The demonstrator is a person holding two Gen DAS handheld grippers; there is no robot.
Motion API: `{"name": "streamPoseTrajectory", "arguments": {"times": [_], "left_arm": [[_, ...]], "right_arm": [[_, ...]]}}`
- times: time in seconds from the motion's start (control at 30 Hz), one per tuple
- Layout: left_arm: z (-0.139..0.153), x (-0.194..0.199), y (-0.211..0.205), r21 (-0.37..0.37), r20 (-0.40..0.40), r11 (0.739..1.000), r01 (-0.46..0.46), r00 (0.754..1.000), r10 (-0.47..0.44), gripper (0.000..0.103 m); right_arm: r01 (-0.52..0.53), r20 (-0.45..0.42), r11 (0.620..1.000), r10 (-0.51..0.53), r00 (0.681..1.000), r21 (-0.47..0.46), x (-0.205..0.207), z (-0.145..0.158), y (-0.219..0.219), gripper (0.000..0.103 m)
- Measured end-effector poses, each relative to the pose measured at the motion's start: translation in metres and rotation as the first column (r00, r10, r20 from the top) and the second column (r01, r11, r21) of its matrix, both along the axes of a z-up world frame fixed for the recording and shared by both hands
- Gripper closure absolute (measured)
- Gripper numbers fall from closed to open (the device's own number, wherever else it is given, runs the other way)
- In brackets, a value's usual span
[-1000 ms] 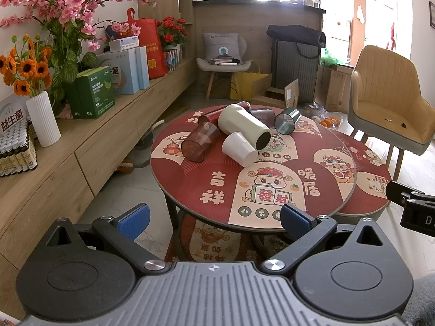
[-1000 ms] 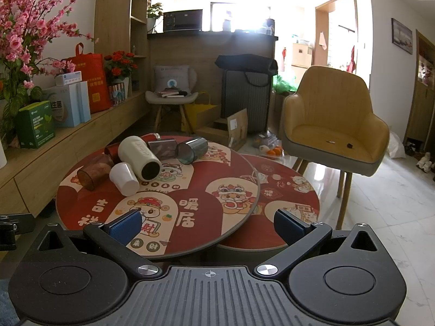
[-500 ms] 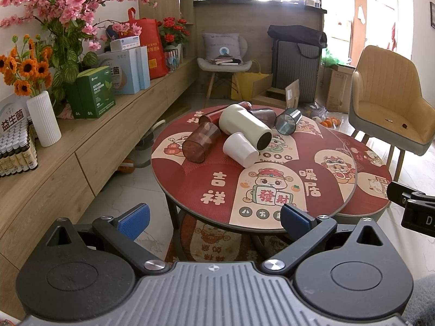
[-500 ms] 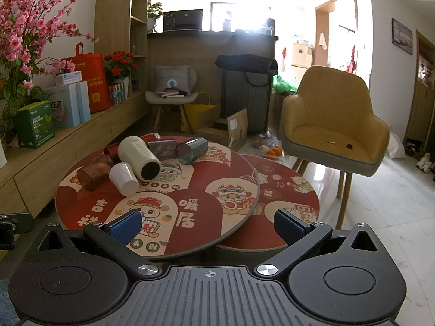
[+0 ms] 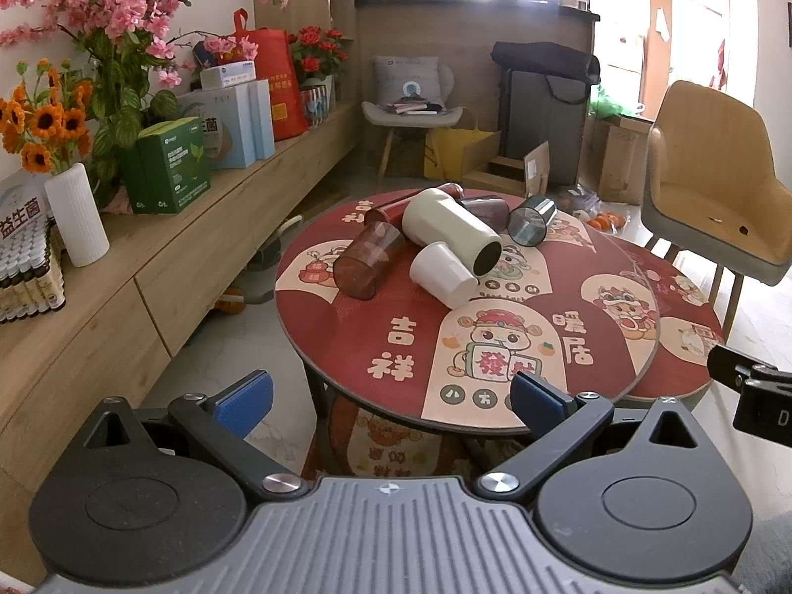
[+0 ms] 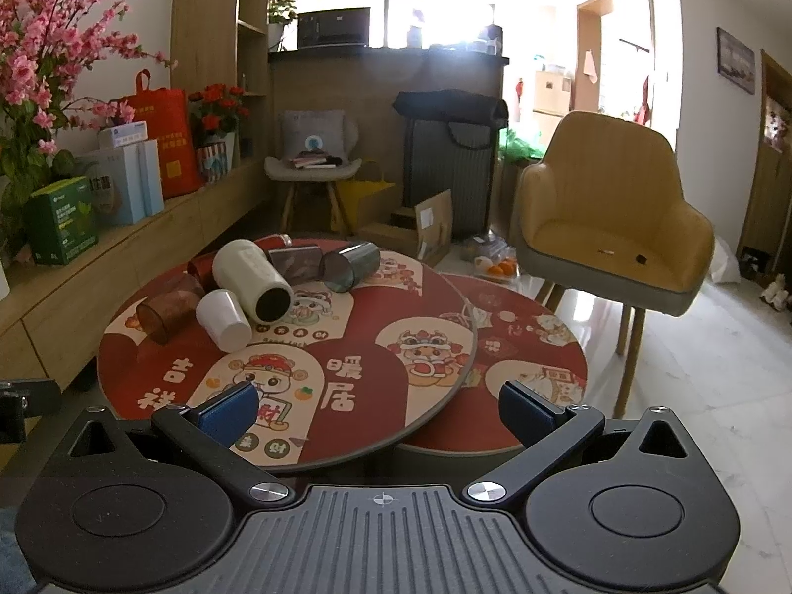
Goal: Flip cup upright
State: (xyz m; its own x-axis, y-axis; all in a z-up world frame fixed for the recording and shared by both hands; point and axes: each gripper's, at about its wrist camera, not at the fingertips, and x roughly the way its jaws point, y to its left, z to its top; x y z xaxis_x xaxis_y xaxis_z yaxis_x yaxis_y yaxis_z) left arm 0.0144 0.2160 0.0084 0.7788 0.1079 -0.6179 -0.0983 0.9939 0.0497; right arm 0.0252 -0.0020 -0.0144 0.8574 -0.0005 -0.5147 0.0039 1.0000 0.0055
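Both grippers spread and empty, short of the round table; cups lie tipped at its far side.

We hold the left gripper with blue pads wide apart, nothing between them, near the table's front edge. Our right gripper is likewise wide open and empty, above the near rim where the round table overlaps a lower table. The cups cluster together on their sides: a white cup with its base toward us, touching a cream flask whose dark mouth faces right-front. A brown tumbler lies just left of them; a grey glass lies to the right; a maroon cup and a red tube sit behind. A yellow chair stands right.
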Motion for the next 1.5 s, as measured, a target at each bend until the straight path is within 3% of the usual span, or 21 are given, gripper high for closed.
{"name": "streamPoseTrajectory", "arguments": {"times": [0.47,0.73,0.87,1.13,1.33,1.5], "left_arm": [[-0.011,0.041,0.009,-0.012,-0.011,1.0,-0.019,1.0,0.019,0.0],[-0.028,0.078,0.012,-0.028,-0.034,0.999,-0.026,0.999,0.025,0.0],[-0.038,0.099,0.015,-0.031,-0.04,0.999,-0.032,0.999,0.031,0.0],[-0.053,0.147,0.02,-0.025,-0.028,0.998,-0.059,0.998,0.058,0.0],[-0.064,0.175,0.026,-0.019,0.009,0.998,-0.061,0.998,0.061,0.0],[-0.077,0.188,0.037,-0.057,-0.017,0.995,-0.083,0.996,0.083,0.0]], "right_arm": [[0.0,-0.049,1.0,-0.001,0.999,-0.011,0.044,-0.018,0.002,0.0],[-0.023,-0.081,1.0,0.022,0.996,-0.019,0.085,-0.036,0.002,0.0],[-0.048,-0.081,0.999,0.05,0.995,0.021,0.112,-0.043,-0.005,0.0],[-0.057,-0.065,0.998,0.059,0.996,0.027,0.188,-0.053,-0.019,0.0],[-0.08,-0.023,0.996,0.081,0.996,0.035,0.27,-0.067,-0.018,0.001],[-0.106,0.016,0.994,0.106,0.994,0.013,0.341,-0.088,0.0,0.004]]}}
